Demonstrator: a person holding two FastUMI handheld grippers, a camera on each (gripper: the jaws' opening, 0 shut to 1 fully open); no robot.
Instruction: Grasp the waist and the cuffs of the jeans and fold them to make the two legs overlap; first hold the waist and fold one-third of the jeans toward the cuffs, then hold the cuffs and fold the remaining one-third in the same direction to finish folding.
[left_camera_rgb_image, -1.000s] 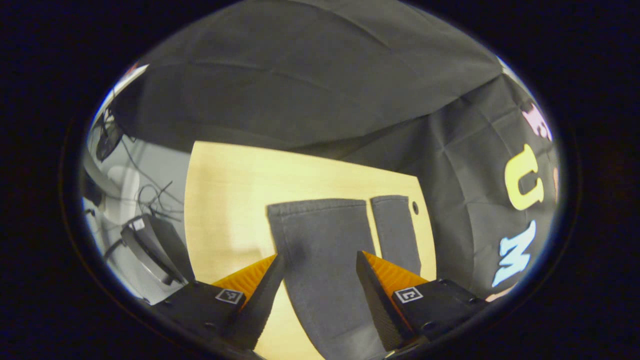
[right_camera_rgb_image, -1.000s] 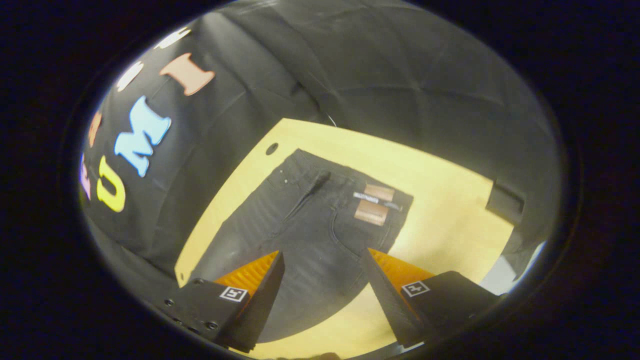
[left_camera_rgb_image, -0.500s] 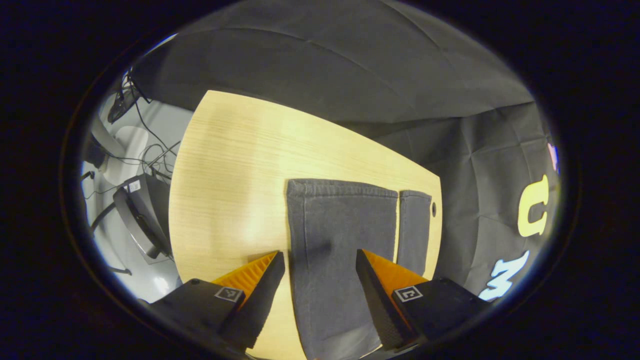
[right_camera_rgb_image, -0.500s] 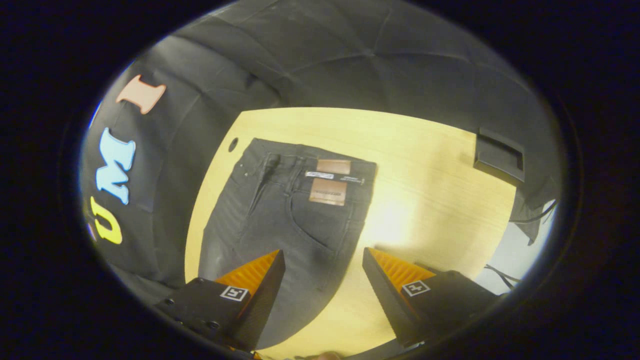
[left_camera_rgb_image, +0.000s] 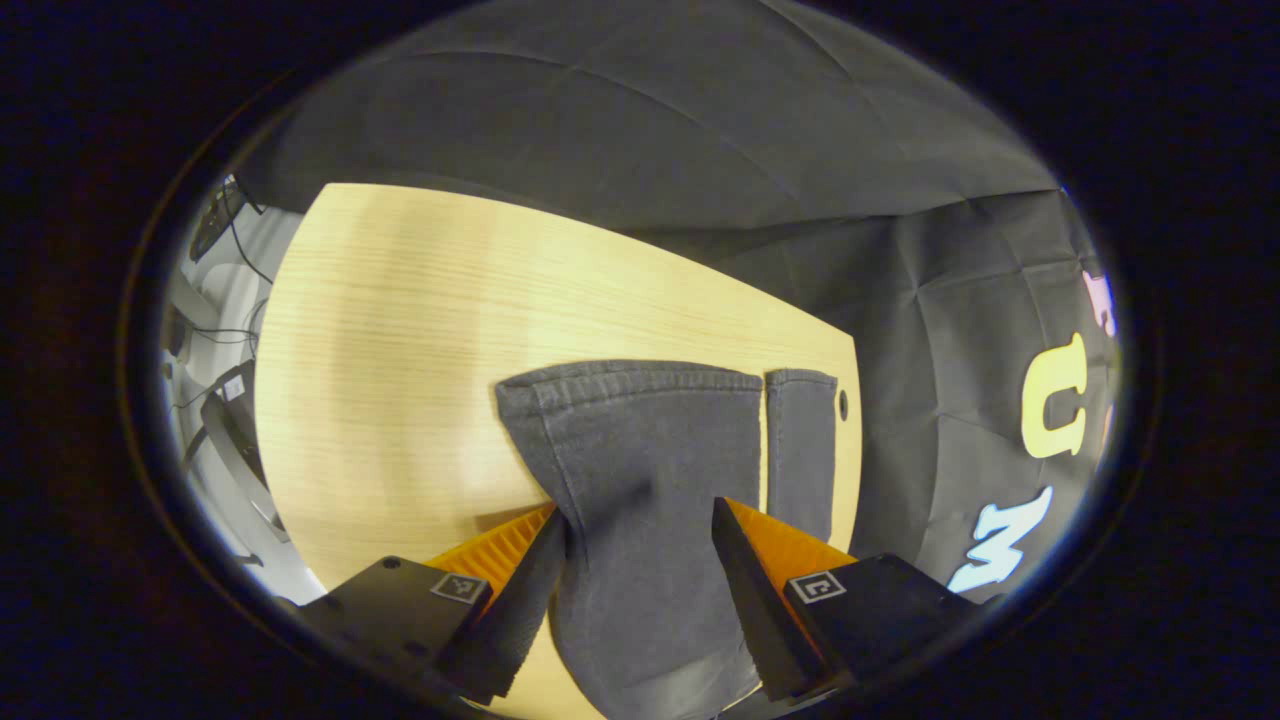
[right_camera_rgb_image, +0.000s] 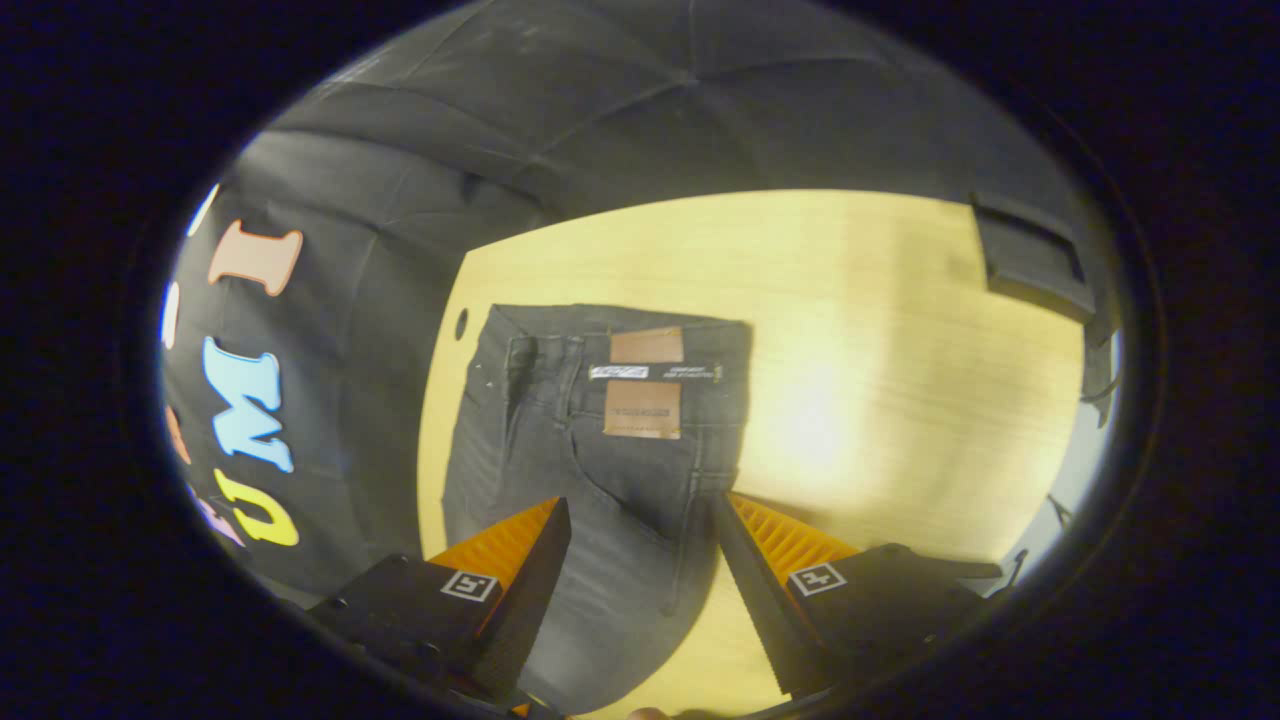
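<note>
Dark grey jeans lie flat on a light wooden table (left_camera_rgb_image: 400, 300). In the left gripper view the two legs end in cuffs: the near leg (left_camera_rgb_image: 640, 440) is wide, the far leg (left_camera_rgb_image: 800, 450) is a narrow strip beside it. My left gripper (left_camera_rgb_image: 638, 560) is open, low over the near leg, with a finger at each edge of it. In the right gripper view the waist (right_camera_rgb_image: 620, 320) lies ahead with brown tags (right_camera_rgb_image: 643, 408) on it. My right gripper (right_camera_rgb_image: 640, 560) is open above the hip part of the jeans (right_camera_rgb_image: 600, 480).
A black box (right_camera_rgb_image: 1035, 260) sits at the table's far right corner. Small round holes (left_camera_rgb_image: 842, 404) (right_camera_rgb_image: 461, 323) mark the table edge by the wall. Cables and a dark stand (left_camera_rgb_image: 230, 430) are on the floor beyond the table's left edge.
The left gripper has come down onto the near leg, whose edges now meet its fingers. The right gripper has swung to face the waist squarely. Both stay open.
</note>
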